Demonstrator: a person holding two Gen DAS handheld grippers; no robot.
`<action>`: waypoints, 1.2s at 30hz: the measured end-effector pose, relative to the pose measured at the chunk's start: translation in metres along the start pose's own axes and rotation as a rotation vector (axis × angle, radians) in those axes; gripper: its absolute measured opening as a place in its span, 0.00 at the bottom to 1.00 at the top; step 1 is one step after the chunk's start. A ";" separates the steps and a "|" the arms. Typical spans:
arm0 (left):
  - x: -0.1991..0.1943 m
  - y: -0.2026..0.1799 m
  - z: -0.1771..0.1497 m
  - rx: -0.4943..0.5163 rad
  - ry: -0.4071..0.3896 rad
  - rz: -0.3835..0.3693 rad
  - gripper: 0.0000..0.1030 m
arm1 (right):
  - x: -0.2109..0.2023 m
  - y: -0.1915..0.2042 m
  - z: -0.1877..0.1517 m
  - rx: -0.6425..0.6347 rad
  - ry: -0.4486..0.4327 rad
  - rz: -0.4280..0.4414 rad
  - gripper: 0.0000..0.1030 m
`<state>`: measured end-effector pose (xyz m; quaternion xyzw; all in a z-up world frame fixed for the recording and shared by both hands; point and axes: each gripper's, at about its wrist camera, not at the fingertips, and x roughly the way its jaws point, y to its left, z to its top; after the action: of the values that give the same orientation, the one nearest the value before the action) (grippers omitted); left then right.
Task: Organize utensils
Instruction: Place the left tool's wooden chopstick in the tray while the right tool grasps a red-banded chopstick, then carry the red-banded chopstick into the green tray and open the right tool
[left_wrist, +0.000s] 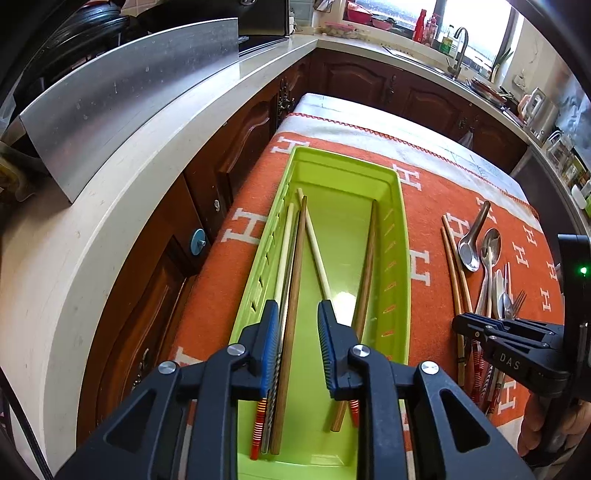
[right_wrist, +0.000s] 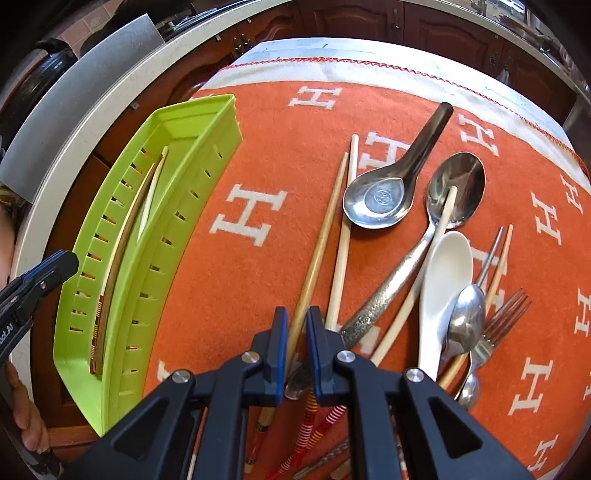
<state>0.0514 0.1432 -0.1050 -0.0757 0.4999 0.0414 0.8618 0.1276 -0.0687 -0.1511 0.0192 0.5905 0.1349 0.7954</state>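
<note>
Left wrist view: the left gripper (left_wrist: 297, 325) is hovering over the near half of the green tray (left_wrist: 400, 266), its fingers standing apart with nothing between the pads. Below them several chopsticks (left_wrist: 291, 306) are lying lengthwise in the tray, one pale stick crossing the others. The tray is sitting on an orange cloth (left_wrist: 236, 266) covering the worktop, beside a white counter (left_wrist: 110, 229).

In the right wrist view, the right gripper (right_wrist: 295, 332) is sitting low over the loose pile on the cloth, its fingers narrowly parted around a brown chopstick (right_wrist: 318, 254) (whether the pads are touching it I cannot tell). Just beside it a pale chopstick (right_wrist: 343, 236) is lying. Farther out, a steel soup spoon (right_wrist: 384, 199), a long spoon (right_wrist: 456, 192), a white spoon (right_wrist: 443, 280) and a fork (right_wrist: 498, 321) are overlapping.
</note>
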 end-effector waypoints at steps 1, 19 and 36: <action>0.000 0.000 0.000 0.000 0.000 0.000 0.19 | 0.000 -0.001 -0.001 0.008 0.002 0.008 0.08; -0.029 -0.003 0.006 0.010 -0.073 0.029 0.51 | -0.080 0.031 0.020 0.080 -0.080 0.328 0.06; -0.040 0.023 0.011 -0.055 -0.096 0.101 0.63 | -0.070 0.078 0.028 -0.027 -0.058 0.286 0.08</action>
<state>0.0372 0.1677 -0.0672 -0.0717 0.4600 0.1020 0.8791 0.1203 -0.0062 -0.0626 0.0963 0.5568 0.2544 0.7849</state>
